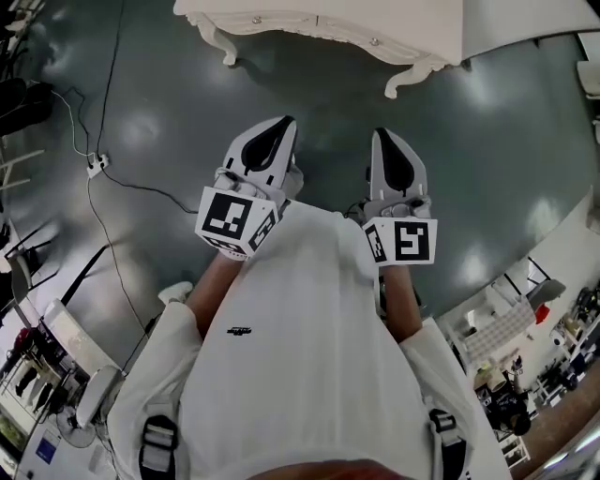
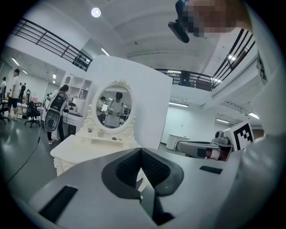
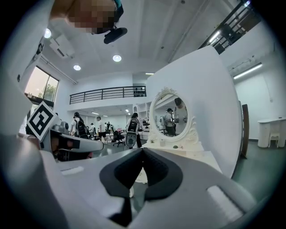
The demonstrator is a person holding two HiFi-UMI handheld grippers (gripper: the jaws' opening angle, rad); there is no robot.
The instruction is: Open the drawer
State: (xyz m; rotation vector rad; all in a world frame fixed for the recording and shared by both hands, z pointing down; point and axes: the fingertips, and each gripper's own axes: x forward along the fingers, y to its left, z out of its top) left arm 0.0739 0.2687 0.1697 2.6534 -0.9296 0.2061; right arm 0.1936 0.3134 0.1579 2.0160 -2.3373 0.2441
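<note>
Drawer (image 1: 319, 26): judged to sit in the near front of the white table (image 1: 281, 21), at the far edge of the head view. Small knobs (image 1: 375, 41) are seen along that front. The drawer's outline cannot be made out from above. It is not seen pulled out, so the task is judged not yet begun.

Axis: the table front runs left to right across the scene, and its right end lies somewhat nearer than its left. A pull would therefore be made straight back toward the person.

Approach: the table lies ahead of both grippers and well apart from them, with bare floor (image 1: 469, 169) between. In the left gripper view the table and its oval mirror (image 2: 114, 105) stand beyond and a little left of the jaws; in the right gripper view they stand a little right.

Left gripper (image 1: 279, 131): the jaws are closed together, with nothing held. Right gripper (image 1: 389, 141): likewise closed and empty.

Both are held side by side, pointing at the table, with neither clearly ahead. The right is judged marginally nearer to the table front. Opening of the jaws will be needed before a knob is taken.

A cable (image 1: 131, 183) is noted on the floor to the left, clear of the direct path.
</note>
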